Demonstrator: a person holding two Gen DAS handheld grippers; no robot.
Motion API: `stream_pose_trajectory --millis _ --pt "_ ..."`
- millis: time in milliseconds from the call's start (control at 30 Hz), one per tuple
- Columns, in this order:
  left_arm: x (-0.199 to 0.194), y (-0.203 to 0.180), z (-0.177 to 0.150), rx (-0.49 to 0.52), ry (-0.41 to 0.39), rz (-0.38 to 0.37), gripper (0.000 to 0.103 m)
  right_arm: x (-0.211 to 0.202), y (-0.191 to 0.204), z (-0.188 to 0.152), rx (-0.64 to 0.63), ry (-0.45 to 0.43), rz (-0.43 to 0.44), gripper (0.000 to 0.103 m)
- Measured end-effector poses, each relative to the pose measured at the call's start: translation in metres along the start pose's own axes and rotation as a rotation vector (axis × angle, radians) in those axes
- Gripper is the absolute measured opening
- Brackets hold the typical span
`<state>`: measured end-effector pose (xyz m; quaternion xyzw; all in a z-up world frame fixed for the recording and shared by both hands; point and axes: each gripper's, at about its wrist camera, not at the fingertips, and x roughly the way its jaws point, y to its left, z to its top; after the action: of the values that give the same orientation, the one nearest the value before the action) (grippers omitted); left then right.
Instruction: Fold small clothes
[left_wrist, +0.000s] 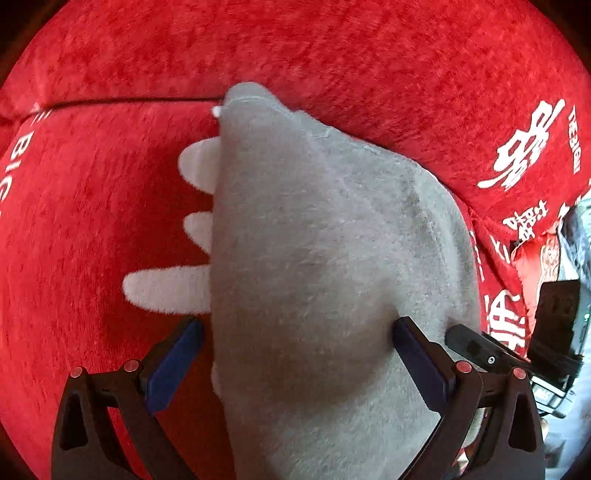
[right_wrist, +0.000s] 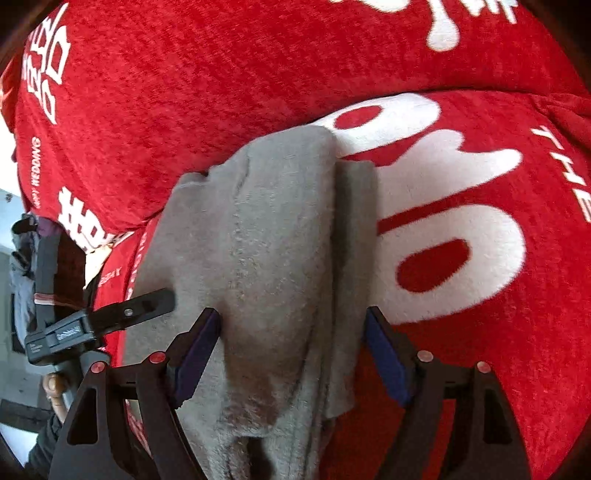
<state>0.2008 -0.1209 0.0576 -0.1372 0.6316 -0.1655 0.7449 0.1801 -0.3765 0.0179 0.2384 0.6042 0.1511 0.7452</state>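
A small grey fleece garment (left_wrist: 321, 258) lies on a red plush cover with white lettering (left_wrist: 92, 221). In the left wrist view my left gripper (left_wrist: 295, 325) stands wide open, its blue-padded fingers (left_wrist: 173, 362) either side of the grey cloth, the right finger pressing into it. In the right wrist view the garment (right_wrist: 273, 240) is bunched into folds between the spread fingers of my right gripper (right_wrist: 291, 317), which is open around the cloth. The other gripper's black finger (right_wrist: 147, 306) touches the garment's left edge.
The red cover (right_wrist: 480, 332) drapes over a cushioned seat and backrest, with a seam (left_wrist: 129, 101) between them. At the far edge in both views are dark objects and clutter (left_wrist: 557, 314), and a person's hand (right_wrist: 55, 387) holding the other gripper.
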Motion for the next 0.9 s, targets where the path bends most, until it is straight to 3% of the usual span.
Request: stream_pose_trajectory --millis 100,200,333,433,633,900 --pt "0.004 -0.009 0.001 0.039 -0.016 0.015 0.102 0.006 0.008 0.0 -0.042 -0.016 -0.005 0.082" --pt "0.004 -0.019 0.0 0.09 -0.037 0.041 0.091 0.011 0.015 0.001 -0.065 -0.035 -0.03 0.073" --pt "-0.003 -0.025 -0.004 0.14 -0.074 0.055 0.073 0.008 0.019 0.001 -0.066 -0.06 -0.026 0.045" --pt "-0.012 -0.03 -0.009 0.18 -0.103 0.082 0.063 0.0 0.019 -0.001 -0.075 -0.074 -0.029 0.037" --pt "-0.03 -0.033 -0.016 0.215 -0.128 0.11 0.051 -0.013 0.045 -0.007 -0.127 -0.116 -0.066 0.034" --pt "-0.061 -0.035 -0.032 0.218 -0.139 0.106 0.048 -0.034 0.083 -0.027 -0.176 -0.14 -0.073 0.033"
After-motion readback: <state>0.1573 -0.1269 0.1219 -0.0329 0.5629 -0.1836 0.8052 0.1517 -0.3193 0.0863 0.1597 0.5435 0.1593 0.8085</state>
